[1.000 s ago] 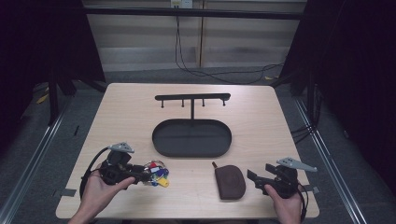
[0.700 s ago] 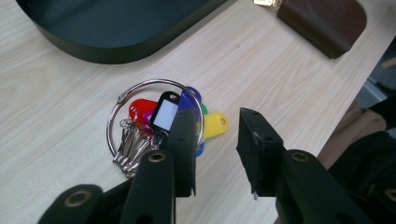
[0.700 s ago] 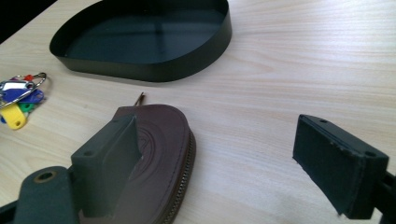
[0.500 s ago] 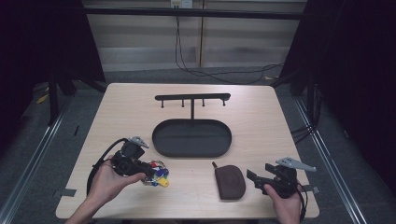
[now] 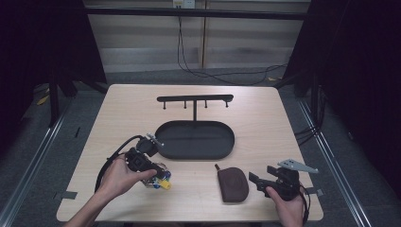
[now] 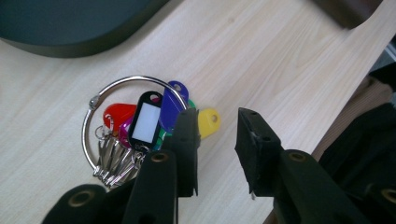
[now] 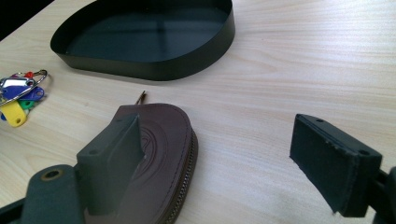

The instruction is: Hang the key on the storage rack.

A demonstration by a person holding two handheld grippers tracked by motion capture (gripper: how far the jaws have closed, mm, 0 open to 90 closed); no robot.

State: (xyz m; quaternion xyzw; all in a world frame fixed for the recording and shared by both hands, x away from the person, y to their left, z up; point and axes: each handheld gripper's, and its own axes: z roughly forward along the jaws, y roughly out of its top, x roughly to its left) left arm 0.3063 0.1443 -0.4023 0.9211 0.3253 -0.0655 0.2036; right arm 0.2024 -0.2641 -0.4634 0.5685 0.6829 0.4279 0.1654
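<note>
Near the table's front edge, the left gripper (image 6: 215, 149) is hovering open-jawed over the key ring (image 6: 140, 128), risking pinching only a loose tag and dropping the bunch.

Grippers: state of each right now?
Left gripper: open, over the key ring, holding nothing.
Right gripper: open wide, beside the brown pouch, holding nothing.

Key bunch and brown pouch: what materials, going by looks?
Key ring: polished metal, judging by its bright silvery gleam. The tags look like glossy plastic in red, blue, black and yellow; the keys are dull grey metal. Pouch: probably leather or a faux version, matte brown with an embossed mark and a metal zip along its edge. The left gripper hovers open over the tags.
</note>
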